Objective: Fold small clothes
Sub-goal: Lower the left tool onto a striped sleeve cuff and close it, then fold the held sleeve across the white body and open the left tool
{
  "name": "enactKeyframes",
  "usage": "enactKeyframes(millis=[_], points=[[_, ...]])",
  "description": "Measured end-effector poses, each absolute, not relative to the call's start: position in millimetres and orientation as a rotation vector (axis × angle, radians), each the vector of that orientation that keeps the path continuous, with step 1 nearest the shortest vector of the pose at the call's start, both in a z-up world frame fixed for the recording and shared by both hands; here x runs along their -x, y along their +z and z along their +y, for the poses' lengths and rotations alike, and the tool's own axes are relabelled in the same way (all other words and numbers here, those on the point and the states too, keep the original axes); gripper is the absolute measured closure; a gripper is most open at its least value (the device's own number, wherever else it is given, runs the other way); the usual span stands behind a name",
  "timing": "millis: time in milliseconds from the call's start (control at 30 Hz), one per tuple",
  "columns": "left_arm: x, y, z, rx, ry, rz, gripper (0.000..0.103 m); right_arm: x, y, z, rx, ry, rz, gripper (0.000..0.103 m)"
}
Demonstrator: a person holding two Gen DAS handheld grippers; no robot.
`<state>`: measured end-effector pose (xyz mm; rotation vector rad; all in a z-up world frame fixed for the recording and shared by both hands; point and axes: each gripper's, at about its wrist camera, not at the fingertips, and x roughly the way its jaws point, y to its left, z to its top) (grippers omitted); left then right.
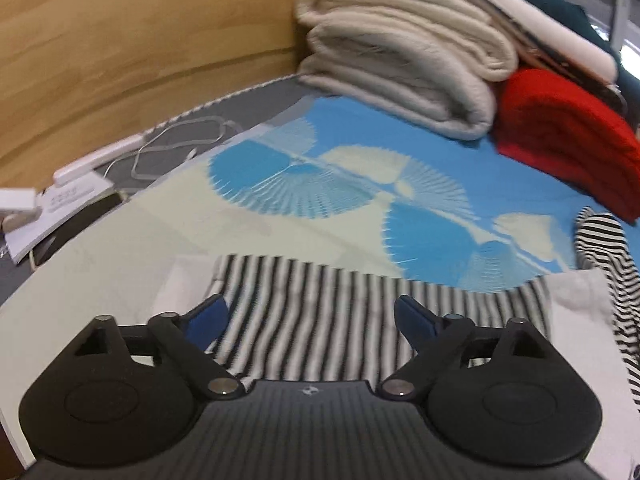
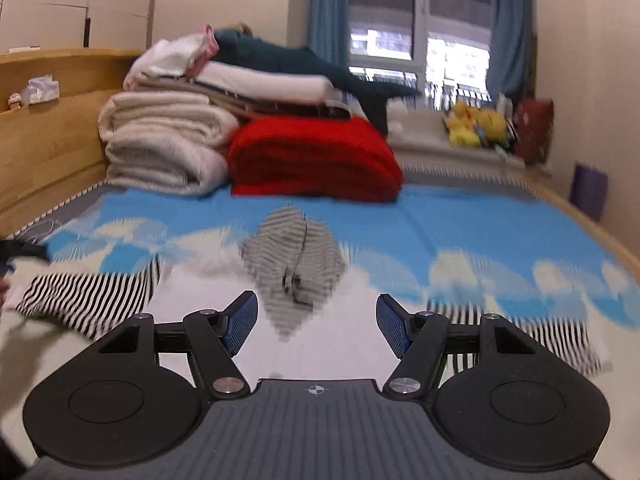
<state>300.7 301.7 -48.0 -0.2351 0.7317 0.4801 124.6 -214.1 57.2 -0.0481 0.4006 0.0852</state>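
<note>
A small garment of white cloth with black-and-white stripes lies on the blue and cream bedspread (image 1: 304, 184). In the left wrist view its striped panel (image 1: 320, 316) lies flat just under and ahead of my left gripper (image 1: 310, 312), whose blue pads stand wide apart with nothing pressed between them. A crumpled striped part (image 1: 604, 264) lies at the right. In the right wrist view a bunched striped heap (image 2: 296, 264), blurred, sits just beyond my right gripper (image 2: 316, 320), which is open. Striped sleeves spread out to the left (image 2: 92, 300) and the right (image 2: 520, 332).
Folded cream blankets (image 1: 400, 52) and a red blanket (image 1: 560, 136) are stacked at the head of the bed against the wooden headboard (image 1: 140, 40), with more clothes on top (image 2: 260, 76). A white cable and a phone (image 1: 80, 208) lie at the left edge. A window (image 2: 420, 20) is behind.
</note>
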Motion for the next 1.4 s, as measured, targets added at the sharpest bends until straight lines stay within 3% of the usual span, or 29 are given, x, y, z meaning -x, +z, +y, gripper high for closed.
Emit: enactKeyframes(millis=[167,267,333,433,533,567,600,767,833,967,1067,1167,1200,1267,1400], points=[[-297,-71,337,0.316,0.550,0.814,0.017,-194,65,-212,0.082,0.144,0.350,0.036],[-297,-88,352,0.342,0.596,0.874,0.018,-224,48,-216,0.083,0.180,0.345,0.041],[-298,-98,360,0.365,0.630,0.910,0.018,-235,31,-223,0.070,0.155,0.383,0.060],[-301,-109,369,0.446,0.645,0.963,0.024,-256,15,-231,-0.041,0.095,0.505,0.066],[-305,-113,374,0.501,0.700,0.999,0.054,-265,9,-234,-0.086,0.104,0.546,0.067],[-306,-111,374,0.499,0.713,0.996,0.082,-265,10,-235,-0.077,0.103,0.547,0.066],[-308,-108,373,0.508,0.715,0.987,0.096,-264,10,-236,-0.074,0.103,0.546,0.066],[-311,-70,338,0.372,0.689,0.838,0.098,-260,17,-243,-0.081,0.101,0.536,0.067],[-309,-46,306,0.354,0.583,0.750,0.099,-262,19,-246,-0.088,0.101,0.537,0.072],[-300,5,206,0.337,0.223,0.591,0.099,-252,26,-254,-0.112,0.080,0.521,0.075],[-288,22,107,0.285,-0.137,0.571,0.097,-243,26,-260,-0.142,0.044,0.527,0.075],[-279,13,39,0.235,-0.398,0.663,0.088,-241,24,-266,-0.181,-0.004,0.545,0.073],[-275,10,32,0.236,-0.386,0.668,0.073,-242,23,-269,-0.206,-0.017,0.557,0.072],[-275,3,39,0.290,-0.296,0.691,0.055,-244,21,-274,-0.255,-0.021,0.574,0.070],[-289,-20,69,0.347,-0.058,0.802,0.055,-250,17,-279,-0.292,-0.007,0.593,0.069]])
